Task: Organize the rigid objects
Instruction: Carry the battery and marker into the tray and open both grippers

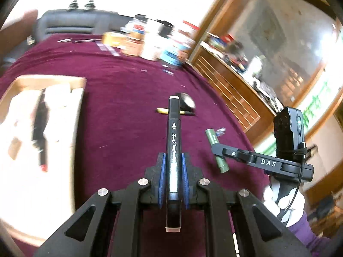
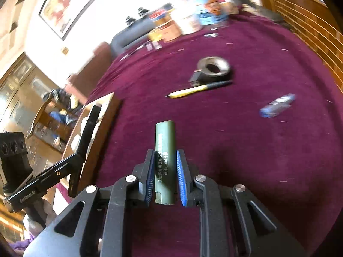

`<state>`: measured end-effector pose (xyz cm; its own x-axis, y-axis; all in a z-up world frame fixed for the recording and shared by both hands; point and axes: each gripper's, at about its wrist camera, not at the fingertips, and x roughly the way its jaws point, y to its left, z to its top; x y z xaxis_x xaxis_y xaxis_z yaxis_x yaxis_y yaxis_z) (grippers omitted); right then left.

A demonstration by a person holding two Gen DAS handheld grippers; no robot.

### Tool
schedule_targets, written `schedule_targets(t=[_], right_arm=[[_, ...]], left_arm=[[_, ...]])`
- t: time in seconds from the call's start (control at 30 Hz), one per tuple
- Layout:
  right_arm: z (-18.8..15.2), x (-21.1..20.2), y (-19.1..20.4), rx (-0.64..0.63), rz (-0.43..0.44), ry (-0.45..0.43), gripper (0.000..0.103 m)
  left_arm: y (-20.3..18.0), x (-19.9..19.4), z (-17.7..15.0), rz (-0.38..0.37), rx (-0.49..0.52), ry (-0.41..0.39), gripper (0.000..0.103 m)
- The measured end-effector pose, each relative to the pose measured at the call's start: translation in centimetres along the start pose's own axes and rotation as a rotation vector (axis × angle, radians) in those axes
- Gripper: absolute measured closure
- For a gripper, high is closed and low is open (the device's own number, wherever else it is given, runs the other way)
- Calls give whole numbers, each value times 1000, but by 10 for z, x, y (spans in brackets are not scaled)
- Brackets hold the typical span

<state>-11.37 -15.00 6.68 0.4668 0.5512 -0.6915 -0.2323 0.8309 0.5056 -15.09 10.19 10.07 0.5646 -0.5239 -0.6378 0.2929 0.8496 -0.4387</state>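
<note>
You've got the black marker (image 1: 173, 150) clamped in your left hand-held gripper (image 1: 173, 180) and the green lighter (image 2: 165, 162) pinched in your right hand-held gripper (image 2: 165, 177), so carry both level over the desk (image 2: 257, 150) to the cardboard box (image 1: 79, 98).

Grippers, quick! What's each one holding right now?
Left gripper: closed on the black marker.
Right gripper: closed on the green lighter.

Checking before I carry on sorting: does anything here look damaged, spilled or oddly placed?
Nothing looks damaged or spilled. The left gripper holds a black marker, the right gripper a green lighter. A tape roll, yellow pen and blue object lie scattered on the maroon cloth.
</note>
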Motion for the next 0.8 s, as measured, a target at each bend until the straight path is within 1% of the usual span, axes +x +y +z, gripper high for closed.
schedule_targets(t=[0.1,0.23,0.33,0.43,0.57,0.63,0.7,0.8], right_arm=[[0,20,36,-60,34,34,86],[-4,45,85,-145,73,81,86],[-8,64,119,-207,100,119,86],[-12,86,151,-257,125,159,86],[-17,111,179,-287,146,208,85],[-22,121,191,-297,149,228,85],[-24,132,200,-305,150,249,85],[-27,150,213,-321,139,276,85]], left_arm=[[37,-26,-7,51,-72,-39,92],[85,-54,-20,152,-164,-82,91],[118,-68,-30,222,-231,-104,91],[144,-72,-39,276,-293,-106,91],[170,-68,-46,327,-351,-83,91],[178,-72,-49,325,-358,-90,91],[180,-72,-46,368,-349,-97,91],[190,-74,-44,375,-360,-101,90]])
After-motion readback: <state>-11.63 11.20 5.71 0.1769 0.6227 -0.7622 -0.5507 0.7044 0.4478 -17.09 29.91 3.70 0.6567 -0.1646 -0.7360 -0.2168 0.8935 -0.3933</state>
